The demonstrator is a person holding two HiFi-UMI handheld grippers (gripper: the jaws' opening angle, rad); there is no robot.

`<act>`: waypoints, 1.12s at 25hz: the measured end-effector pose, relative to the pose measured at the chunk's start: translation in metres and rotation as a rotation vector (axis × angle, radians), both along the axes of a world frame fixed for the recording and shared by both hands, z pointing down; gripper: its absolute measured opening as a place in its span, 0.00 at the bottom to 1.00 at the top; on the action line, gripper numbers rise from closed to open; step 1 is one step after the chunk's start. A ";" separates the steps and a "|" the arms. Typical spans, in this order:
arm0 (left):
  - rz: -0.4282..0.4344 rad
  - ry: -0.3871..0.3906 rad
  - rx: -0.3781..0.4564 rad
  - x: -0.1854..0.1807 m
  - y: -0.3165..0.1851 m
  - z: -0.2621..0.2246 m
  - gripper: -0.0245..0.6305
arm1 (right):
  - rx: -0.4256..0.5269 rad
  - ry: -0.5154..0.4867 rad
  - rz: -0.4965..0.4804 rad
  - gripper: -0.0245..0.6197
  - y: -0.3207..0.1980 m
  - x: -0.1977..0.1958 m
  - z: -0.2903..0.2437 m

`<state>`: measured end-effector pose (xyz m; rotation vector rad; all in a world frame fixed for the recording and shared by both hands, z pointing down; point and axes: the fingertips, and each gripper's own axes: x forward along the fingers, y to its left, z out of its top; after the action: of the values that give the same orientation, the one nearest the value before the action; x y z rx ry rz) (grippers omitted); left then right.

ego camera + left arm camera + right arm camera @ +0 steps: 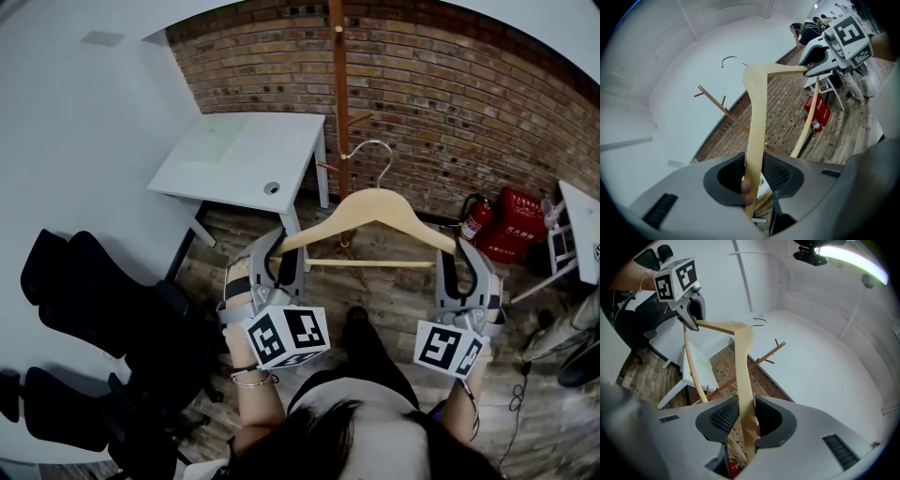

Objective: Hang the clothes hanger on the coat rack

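While clamping hanger ends in left gripper and right gripper, hovers near coat rack, unhooked

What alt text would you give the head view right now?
A wooden clothes hanger is held by both ends, left tongs and right tongs each clamped on one, its hook beside the coat rack pole, on no peg. White desk left, brick wall behind.

The clothes hanger is pale tan, brick wall red-brown, desk white, fire extinguisher red.
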<state>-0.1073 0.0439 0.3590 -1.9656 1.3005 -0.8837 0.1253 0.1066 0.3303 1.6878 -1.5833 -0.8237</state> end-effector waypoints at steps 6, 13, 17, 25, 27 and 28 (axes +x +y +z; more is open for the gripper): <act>-0.006 -0.008 0.005 0.005 -0.016 -0.001 0.20 | 0.006 -0.014 -0.006 0.22 -0.018 0.005 0.001; -0.015 -0.017 0.014 0.008 -0.044 -0.003 0.20 | 0.017 -0.023 -0.019 0.22 -0.049 0.010 0.001; -0.020 -0.023 0.018 0.009 -0.063 -0.006 0.20 | 0.013 -0.024 -0.028 0.22 -0.070 0.011 0.001; -0.030 -0.030 0.015 0.012 -0.099 -0.010 0.20 | 0.015 -0.042 -0.039 0.22 -0.108 0.015 -0.004; -0.030 -0.031 0.011 0.013 -0.108 -0.010 0.20 | 0.010 -0.048 -0.041 0.22 -0.117 0.016 -0.004; -0.030 -0.032 0.009 0.013 -0.112 -0.010 0.20 | 0.007 -0.049 -0.042 0.22 -0.121 0.016 -0.004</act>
<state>-0.0939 -0.0682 0.3493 -1.9225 1.3170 -0.9184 0.1415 -0.0144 0.3263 1.6967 -1.6555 -0.8161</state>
